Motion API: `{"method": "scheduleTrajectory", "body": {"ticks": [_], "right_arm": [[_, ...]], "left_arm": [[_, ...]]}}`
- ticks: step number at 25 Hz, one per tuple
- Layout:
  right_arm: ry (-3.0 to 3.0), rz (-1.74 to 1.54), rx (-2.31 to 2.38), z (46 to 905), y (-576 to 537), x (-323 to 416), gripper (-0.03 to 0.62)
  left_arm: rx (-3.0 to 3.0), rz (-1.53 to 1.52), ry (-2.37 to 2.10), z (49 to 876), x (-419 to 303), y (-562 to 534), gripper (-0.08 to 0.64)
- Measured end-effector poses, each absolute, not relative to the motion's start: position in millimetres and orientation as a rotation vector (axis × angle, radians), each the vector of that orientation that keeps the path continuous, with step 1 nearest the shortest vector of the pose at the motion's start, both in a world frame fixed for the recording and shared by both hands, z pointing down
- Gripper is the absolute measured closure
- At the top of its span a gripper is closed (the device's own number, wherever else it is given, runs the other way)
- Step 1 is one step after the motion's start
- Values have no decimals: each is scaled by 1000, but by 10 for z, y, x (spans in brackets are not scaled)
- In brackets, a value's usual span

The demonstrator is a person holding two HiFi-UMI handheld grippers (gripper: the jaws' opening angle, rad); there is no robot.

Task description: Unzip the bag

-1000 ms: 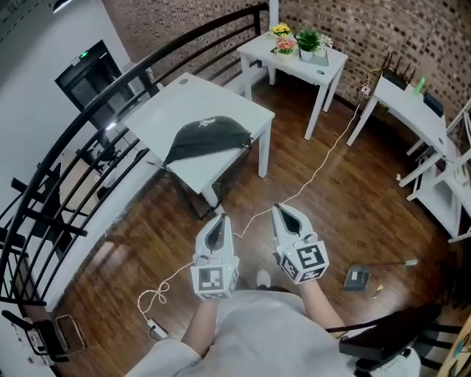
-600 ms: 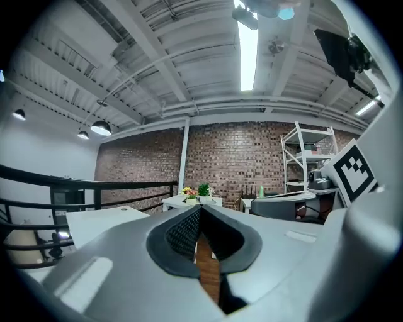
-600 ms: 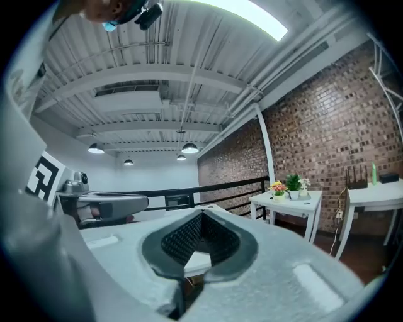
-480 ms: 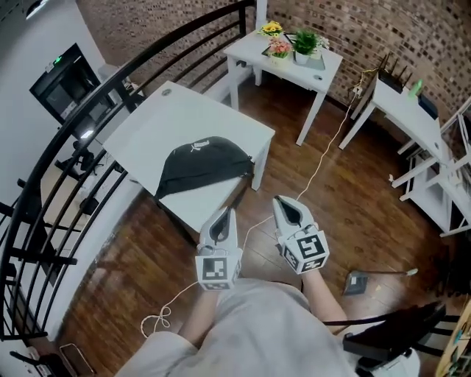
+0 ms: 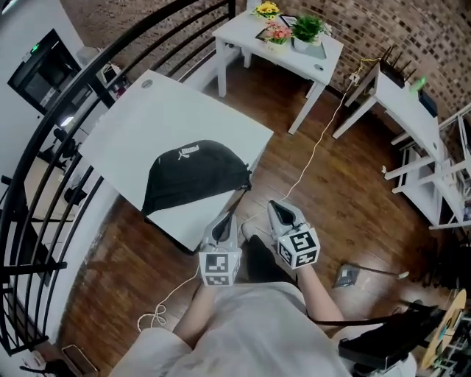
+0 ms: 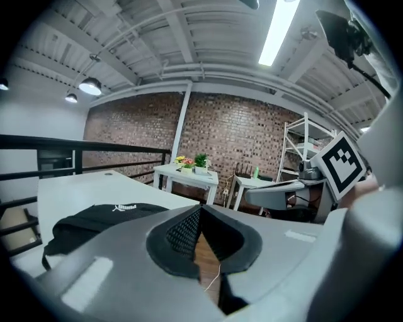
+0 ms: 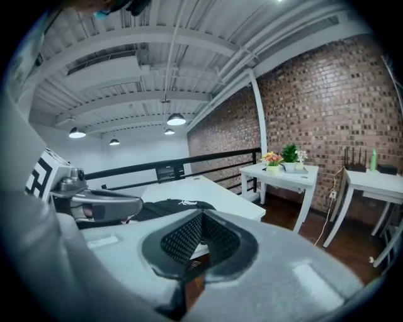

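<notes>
Nearer than before, the left gripper (image 5: 223, 230) and right gripper (image 5: 278, 216) hung closed and empty before the table (image 5: 165, 110), where the bag (image 5: 193, 175) lay, probably soft and light, best pinched at its zip pull.

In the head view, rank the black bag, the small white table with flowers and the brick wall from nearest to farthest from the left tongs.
1. Black bag: just ahead of the left tongs, on the large white table.
2. Small white table: beyond the bag, farther ahead, rightward.
3. Brick wall: behind that small table, farthest.
</notes>
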State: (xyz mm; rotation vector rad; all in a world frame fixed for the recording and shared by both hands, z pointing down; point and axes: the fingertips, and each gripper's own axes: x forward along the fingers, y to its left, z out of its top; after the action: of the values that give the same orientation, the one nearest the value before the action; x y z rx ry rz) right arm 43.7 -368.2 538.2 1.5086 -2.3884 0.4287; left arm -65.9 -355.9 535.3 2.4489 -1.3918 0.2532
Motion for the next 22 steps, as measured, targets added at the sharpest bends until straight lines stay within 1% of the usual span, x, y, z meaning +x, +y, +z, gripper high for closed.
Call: {"method": "scheduleTrajectory", "body": {"ticks": [3, 5, 6, 8, 11, 15, 20, 21, 22], "right_arm": [[-2346, 459, 1406, 5747, -4038, 492, 604], [-2338, 514, 1316, 6008, -4201, 482, 523], [-2335, 540, 1274, 6130, -4269, 472, 506], [-2329, 573, 1199, 6355, -4408, 455, 492], [-2333, 608, 1099, 6631, -4657, 418, 443], [-2344, 765, 977, 6973, -4880, 289, 387], [-2368, 999, 861, 7178, -4924, 203, 394], [-2379, 1045, 841, 7195, -4914, 178, 410], [-2387, 1076, 823, 7212, -4904, 149, 440]], "left_arm": [[2366, 293, -1401, 5601, -599, -3755, 543], [2310, 316, -1388, 5760, -526, -3811, 543], [2283, 333, -1386, 5844, -497, -3828, 543], [2237, 367, -1383, 5999, -441, -3874, 543], [2199, 399, -1371, 6195, -342, -3992, 543], [2153, 438, -1359, 6402, -270, -4055, 543], [2106, 459, -1332, 6616, -226, -4065, 543], [2099, 464, -1322, 6661, -222, -4060, 543], [2093, 471, -1312, 6703, -217, -4053, 543]]}}
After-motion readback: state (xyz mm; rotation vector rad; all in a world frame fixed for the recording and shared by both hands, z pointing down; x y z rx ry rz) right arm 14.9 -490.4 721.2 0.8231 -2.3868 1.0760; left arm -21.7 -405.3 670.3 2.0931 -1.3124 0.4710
